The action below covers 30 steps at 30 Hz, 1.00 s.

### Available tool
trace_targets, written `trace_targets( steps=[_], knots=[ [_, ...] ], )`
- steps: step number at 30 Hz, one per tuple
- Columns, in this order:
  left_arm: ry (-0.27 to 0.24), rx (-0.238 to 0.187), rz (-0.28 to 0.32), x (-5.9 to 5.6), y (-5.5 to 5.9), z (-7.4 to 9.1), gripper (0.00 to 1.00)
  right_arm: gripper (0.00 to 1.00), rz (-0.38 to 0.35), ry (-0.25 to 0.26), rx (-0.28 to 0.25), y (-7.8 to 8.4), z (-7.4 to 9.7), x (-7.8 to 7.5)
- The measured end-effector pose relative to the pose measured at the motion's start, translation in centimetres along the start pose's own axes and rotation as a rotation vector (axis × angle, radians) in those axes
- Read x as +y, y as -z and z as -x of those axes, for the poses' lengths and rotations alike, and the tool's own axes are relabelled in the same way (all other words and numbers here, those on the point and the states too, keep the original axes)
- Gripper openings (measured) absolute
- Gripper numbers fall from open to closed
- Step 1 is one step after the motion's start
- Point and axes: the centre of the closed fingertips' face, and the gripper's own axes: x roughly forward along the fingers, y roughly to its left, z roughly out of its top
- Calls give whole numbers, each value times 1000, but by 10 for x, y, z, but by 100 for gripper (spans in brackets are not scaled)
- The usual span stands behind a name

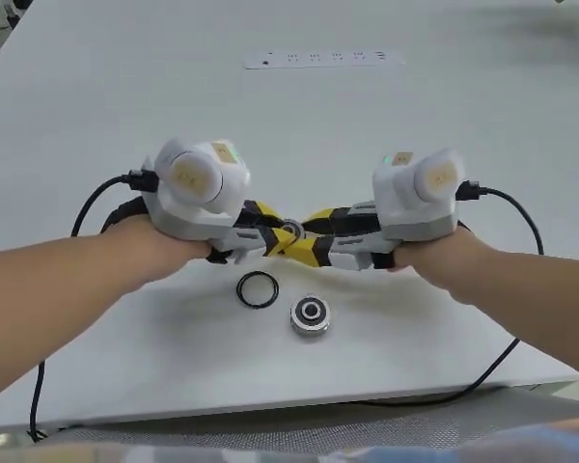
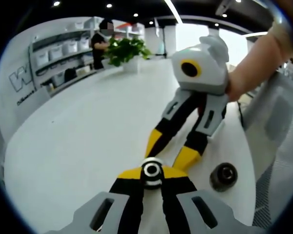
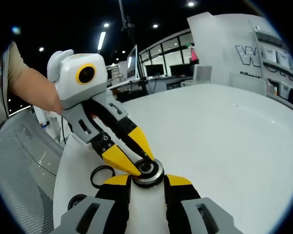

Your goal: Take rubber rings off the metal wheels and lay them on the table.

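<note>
The left gripper and the right gripper meet tip to tip above the tabletop, and both are closed on one metal wheel held in the air between them. The left gripper's yellow tips pinch it from its own side, and the right gripper's tips hug it on either flank. Whether any pad bears on rubber or on bare metal I cannot tell. A freed rubber ring lies flat on the tabletop just below the left gripper's tips. A second wheel stands just beside that ring, under the right gripper's tips. The step in hand appears to be stripping the ring from the held wheel. To do it well, one gripper should probably clamp the metal body squarely so it cannot spin or slip out. The other should catch only the rubber edge and roll it off over the rim, not pull straight. The freed ring can then be laid flat beside the first one, clear of the second wheel.
</note>
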Motion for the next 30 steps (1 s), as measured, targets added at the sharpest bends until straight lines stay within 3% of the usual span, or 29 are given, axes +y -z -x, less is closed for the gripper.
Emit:
trace_targets(
  steps=[30],
  knots=[
    [-12,2,6,-1,1,0,13,18,-10,-15,12,0,8,7]
  ],
)
